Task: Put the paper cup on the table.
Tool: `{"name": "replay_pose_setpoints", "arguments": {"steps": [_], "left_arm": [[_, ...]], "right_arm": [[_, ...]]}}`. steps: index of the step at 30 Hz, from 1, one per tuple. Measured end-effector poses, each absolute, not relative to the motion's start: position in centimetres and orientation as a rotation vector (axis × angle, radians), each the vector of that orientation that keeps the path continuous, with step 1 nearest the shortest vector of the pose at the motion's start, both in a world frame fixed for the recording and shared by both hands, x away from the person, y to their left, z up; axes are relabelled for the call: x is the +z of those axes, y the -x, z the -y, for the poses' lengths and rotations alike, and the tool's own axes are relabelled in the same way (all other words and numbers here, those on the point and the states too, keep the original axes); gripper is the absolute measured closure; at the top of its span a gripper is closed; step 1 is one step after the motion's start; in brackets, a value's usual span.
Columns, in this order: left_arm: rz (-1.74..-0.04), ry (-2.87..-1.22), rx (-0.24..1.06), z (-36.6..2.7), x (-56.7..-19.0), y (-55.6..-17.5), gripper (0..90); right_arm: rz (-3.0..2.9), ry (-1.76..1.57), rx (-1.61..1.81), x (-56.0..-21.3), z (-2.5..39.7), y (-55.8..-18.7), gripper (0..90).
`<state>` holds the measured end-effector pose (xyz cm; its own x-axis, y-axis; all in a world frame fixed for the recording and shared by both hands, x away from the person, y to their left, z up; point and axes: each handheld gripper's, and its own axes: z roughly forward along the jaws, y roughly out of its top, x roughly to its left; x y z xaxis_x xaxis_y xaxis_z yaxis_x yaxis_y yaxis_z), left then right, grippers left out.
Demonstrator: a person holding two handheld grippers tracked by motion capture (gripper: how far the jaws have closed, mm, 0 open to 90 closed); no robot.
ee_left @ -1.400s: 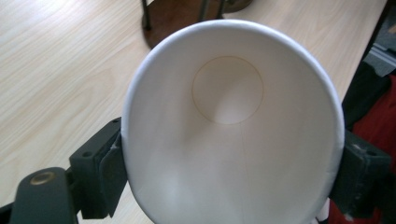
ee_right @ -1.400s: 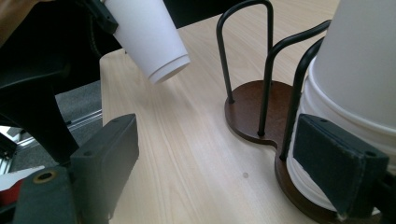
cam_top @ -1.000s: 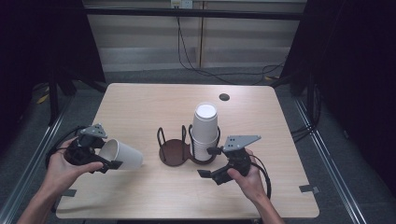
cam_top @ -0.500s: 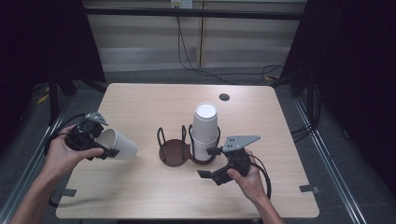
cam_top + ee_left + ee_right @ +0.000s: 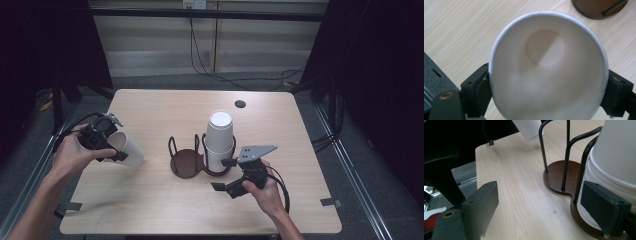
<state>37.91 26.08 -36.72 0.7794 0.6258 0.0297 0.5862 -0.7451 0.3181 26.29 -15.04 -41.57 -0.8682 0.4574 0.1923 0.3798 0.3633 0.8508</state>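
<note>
My left gripper (image 5: 116, 148) is shut on the rim of a white paper cup (image 5: 129, 150), held tilted above the table's left side. In the left gripper view I look into the cup (image 5: 546, 70), with a jaw pressed on each side of its rim. A stack of white cups (image 5: 219, 140) stands upside down in the right ring of a dark wire holder (image 5: 186, 164). The holder's left ring has no cup in it. My right gripper (image 5: 224, 175) stands open just in front of the stack. In the right gripper view, the right gripper (image 5: 544, 207) has one pad (image 5: 604, 210) close beside the stack (image 5: 614, 157).
A small black round cap (image 5: 240, 104) sits in the table (image 5: 165, 115) near its far edge. Grey tape marks lie at the front corners (image 5: 330, 202). Dark floor and rails run along both sides of the table.
My left gripper has carried the cup away from the front edge toward the far side and slightly left. The right gripper and the stack have stayed still.
</note>
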Motion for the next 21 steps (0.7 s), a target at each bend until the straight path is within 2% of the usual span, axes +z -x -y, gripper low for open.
{"name": "replay_pose_setpoints", "arguments": {"steps": [8, 21], "left_arm": [[-0.926, -2.766, 0.204, -24.9, -37.5, -38.9, 13.5], [-0.937, -2.803, 0.220, -23.2, -39.1, -40.0, 11.8]], "right_arm": [[-2.526, -0.790, 1.531, -41.6, 15.1, -26.3, 14.7], [-2.536, -0.803, 1.512, -41.9, 15.1, -26.4, 15.1]]}}
